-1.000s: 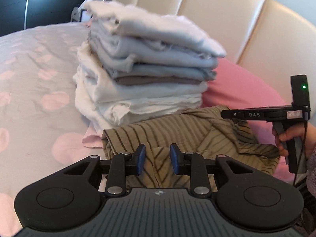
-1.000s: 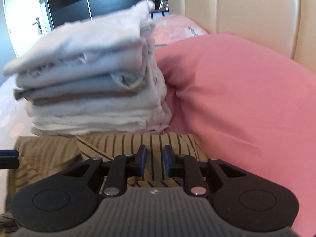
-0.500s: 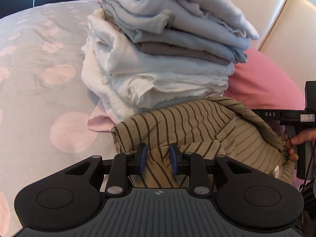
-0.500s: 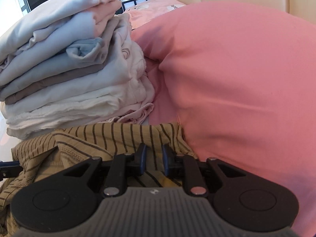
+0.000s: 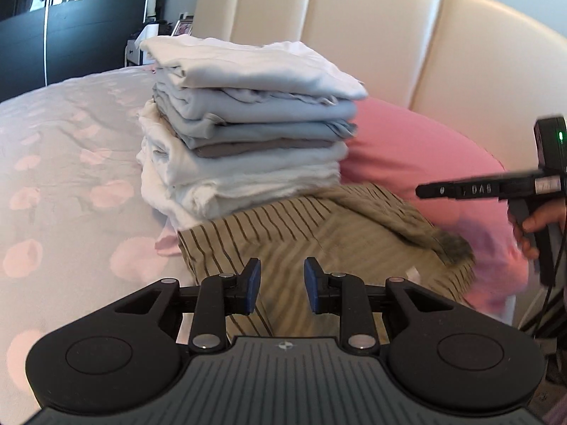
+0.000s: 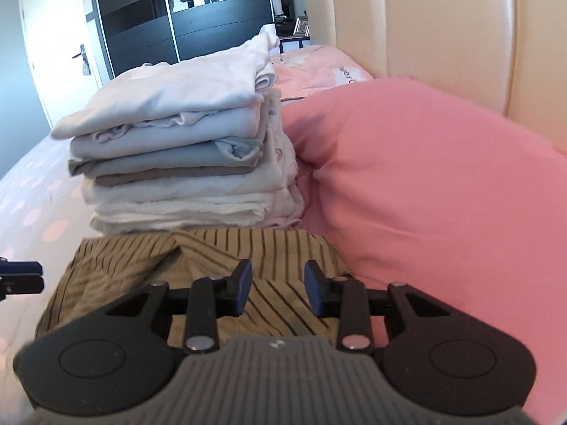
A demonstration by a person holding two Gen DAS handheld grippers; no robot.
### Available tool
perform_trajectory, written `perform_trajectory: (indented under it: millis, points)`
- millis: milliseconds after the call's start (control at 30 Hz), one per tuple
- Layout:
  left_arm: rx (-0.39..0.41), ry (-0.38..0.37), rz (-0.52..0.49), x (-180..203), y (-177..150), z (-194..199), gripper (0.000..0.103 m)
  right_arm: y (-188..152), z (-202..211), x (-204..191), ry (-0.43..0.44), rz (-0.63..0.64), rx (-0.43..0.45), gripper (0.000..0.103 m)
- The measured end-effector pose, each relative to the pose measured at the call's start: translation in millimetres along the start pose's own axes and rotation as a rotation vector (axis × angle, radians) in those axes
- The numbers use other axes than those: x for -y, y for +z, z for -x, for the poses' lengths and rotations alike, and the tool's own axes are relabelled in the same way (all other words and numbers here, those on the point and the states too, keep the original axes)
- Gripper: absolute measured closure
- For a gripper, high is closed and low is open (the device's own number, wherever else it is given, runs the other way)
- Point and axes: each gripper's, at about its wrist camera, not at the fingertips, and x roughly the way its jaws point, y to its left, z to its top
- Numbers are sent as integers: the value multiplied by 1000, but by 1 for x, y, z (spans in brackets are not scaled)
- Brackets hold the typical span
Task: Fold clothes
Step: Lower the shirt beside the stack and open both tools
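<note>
A tan garment with dark stripes lies folded on the bed, against the foot of a tall stack of folded white and grey clothes. My left gripper hovers open just above the garment's near edge, with nothing pinched between its blue pads. My right gripper is open over the garment's right part, beside the pink pillow. In the left wrist view the right gripper pokes in from the right, held by a hand. The garment's right end looks blurred.
A big pink pillow leans on the cream padded headboard right of the stack. The bed cover is pale with pink dots and stretches left. A dark wardrobe and a white door stand far off.
The right gripper's jaws have spread and let go of the striped garment. Both grippers have drawn back and up from the stack. The garment now rests on the bed.
</note>
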Motion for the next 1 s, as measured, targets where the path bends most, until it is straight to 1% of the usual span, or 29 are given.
perform_trajectory:
  millis: [33, 100, 133, 233, 300, 333, 400, 433, 500, 567, 600, 733, 833, 867, 967, 1000]
  points:
    - [-4, 6, -13, 6, -4, 4, 79, -3, 5, 1, -2, 6, -7, 71]
    - [-21, 25, -28, 14, -14, 10, 79, -11, 13, 0, -11, 19, -32, 76]
    - [-32, 18, -28, 18, -18, 11, 79, -17, 16, -1, -12, 30, -49, 78]
    - [-63, 14, -24, 25, -30, 10, 79, -35, 18, -7, -5, 64, -115, 80]
    - [-80, 8, -24, 27, -39, 10, 79, -47, 16, -8, 32, 72, -158, 81]
    - [-93, 10, -30, 28, -43, 8, 79, -52, 16, -9, 40, 80, -177, 85]
    - [-115, 24, -50, 30, -50, 4, 79, -58, 14, -11, 31, 111, -200, 89]
    - [-125, 35, -64, 31, -53, 1, 79, -61, 13, -12, 32, 117, -207, 89]
    - [-144, 45, -59, 29, -58, -4, 79, -64, 12, -12, 36, 125, -219, 89]
    - [-138, 35, -39, 26, -60, -2, 79, -64, 12, -12, 36, 134, -227, 88]
    - [-135, 29, -29, 25, -60, -1, 79, -61, 14, -11, 38, 129, -217, 87]
    - [-99, 12, -19, 22, -55, 12, 78, -50, 25, -16, 46, 105, -171, 81]
    - [-71, 13, -8, 20, -51, 24, 75, -46, 34, -30, 48, 123, -156, 79]
    - [-59, 13, -4, 20, -50, 28, 74, -45, 38, -36, 49, 126, -151, 77]
    - [-31, 23, 0, 18, -49, 42, 72, -41, 49, -56, 52, 135, -134, 75]
    - [-20, 29, 1, 16, -49, 47, 72, -40, 53, -62, 53, 138, -128, 72]
